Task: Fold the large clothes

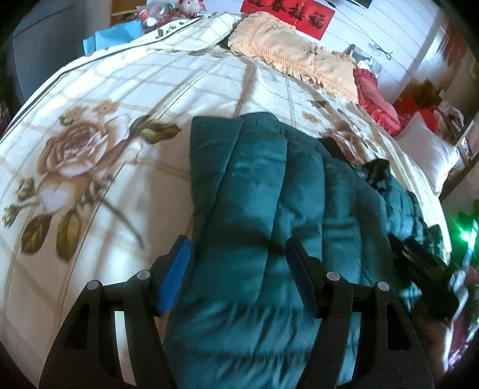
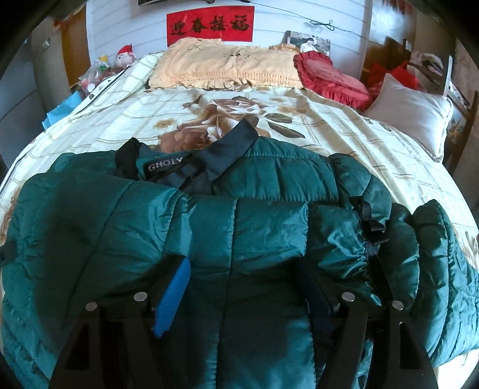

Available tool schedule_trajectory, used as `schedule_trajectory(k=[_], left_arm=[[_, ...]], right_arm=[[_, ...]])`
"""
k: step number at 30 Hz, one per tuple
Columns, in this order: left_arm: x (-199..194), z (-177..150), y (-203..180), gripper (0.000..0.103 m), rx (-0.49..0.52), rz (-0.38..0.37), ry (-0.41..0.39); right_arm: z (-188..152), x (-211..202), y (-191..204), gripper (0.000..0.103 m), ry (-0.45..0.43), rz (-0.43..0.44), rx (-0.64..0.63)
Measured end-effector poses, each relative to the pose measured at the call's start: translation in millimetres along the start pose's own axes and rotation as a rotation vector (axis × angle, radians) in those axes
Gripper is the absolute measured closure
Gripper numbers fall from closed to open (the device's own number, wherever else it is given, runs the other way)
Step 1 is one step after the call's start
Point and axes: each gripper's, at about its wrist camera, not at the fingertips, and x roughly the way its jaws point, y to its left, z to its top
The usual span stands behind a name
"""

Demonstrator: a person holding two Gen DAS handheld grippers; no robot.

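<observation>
The jacket (image 2: 239, 227) lies on the bed (image 2: 344, 131), pillows (image 2: 227, 65) behind it.

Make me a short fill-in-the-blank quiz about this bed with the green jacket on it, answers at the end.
1. The puffy quilted jacket lying on the floral bedspread is dark ____.
2. The ruffled heart-shaped cushion near the headboard is ____.
3. The banner on the wall is red with ____ characters.
4. The ribbed pad on one of the right gripper's fingers is ____.

Answers: green; red; black; blue
</observation>
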Motion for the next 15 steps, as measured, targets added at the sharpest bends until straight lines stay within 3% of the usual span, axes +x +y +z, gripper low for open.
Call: schedule_trajectory(k=[3,7,15], left_arm=[[-13.0,-15.4,-0.8,0.037,0.028,0.011,0.022],[-27.7,-44.0,-6.3,0.037,0.069,-0.032,0.081],[-43.8,-87.4,-24.8,0.037,0.141,-0.08,0.182]], right_arm=[[2.0,-6.7,-1.7,0.031,0.009,0.012,0.02],[1.0,-27.1,-4.4,0.031,-0.011,0.044,0.053],[-6.4,-22.2,9.1,0.029,0.035,-0.012,-0.008]])
